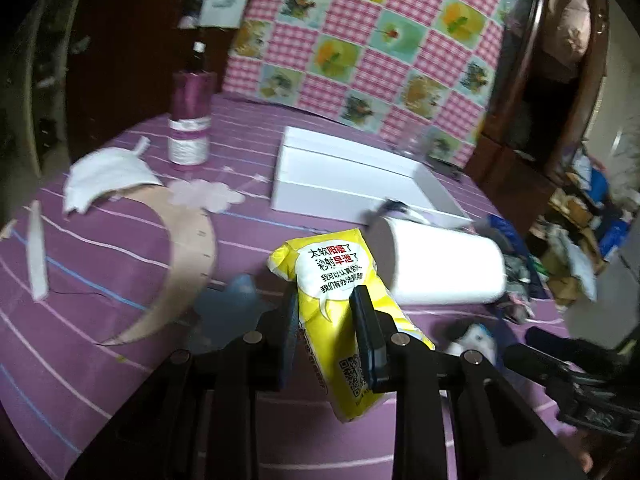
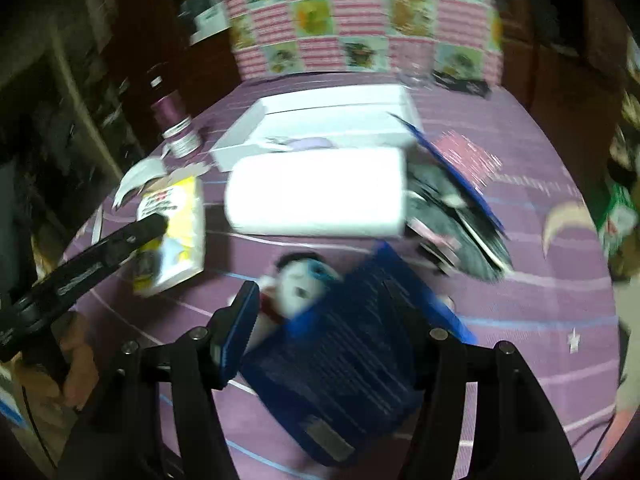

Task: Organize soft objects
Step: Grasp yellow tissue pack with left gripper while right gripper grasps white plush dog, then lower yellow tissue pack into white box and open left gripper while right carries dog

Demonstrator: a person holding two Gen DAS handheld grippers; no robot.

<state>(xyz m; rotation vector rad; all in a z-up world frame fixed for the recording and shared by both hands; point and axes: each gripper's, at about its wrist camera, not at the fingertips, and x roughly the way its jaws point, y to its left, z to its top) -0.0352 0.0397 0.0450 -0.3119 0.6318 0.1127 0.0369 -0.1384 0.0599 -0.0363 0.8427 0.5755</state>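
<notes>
Currently the left hand-held gripper (image 1: pixel 326 312) is clamped narrow on a yellow tissue pack (image 1: pixel 336 300), pads pressing both sides, pack tilted and lifted off the purple striped bedspread (image 1: pixel 120 248). From the right wrist view the same pack (image 2: pixel 176 232) sits at the left, with the left hand-held gripper's black finger across it.

Right hand-held gripper (image 2: pixel 320 320) stands wide open. A small white plush doll (image 2: pixel 296 284) with a blue patch lies between its fingers, with blue pad on the left and blurred blue pad on the right. Pads do not visibly press on it; blur makes contact hard to judge.

White paper roll (image 1: pixel 444 264) lies on its side just beyond the pack, to its right. Far of that sits an open white box (image 1: pixel 352 172), shallow, with something pale purple inside near its near wall (seen from the right wrist view). Dark clothing heap (image 2: pixel 452 216) lies right of the roll.

Left side of the bedspread: white cloth piece (image 1: pixel 108 180), beige crescent-shaped piece (image 1: pixel 188 264), pale pink flower-shaped piece (image 1: pixel 204 196), white strip (image 1: pixel 36 252). Purple-wrapped bottle (image 1: pixel 190 120) stands upright at the far left. Pink checked quilt (image 1: pixel 368 40) is piled up at the far side.

A hand (image 2: pixel 76 360) shows at the lower left of the right wrist view, holding the left tool's handle.
</notes>
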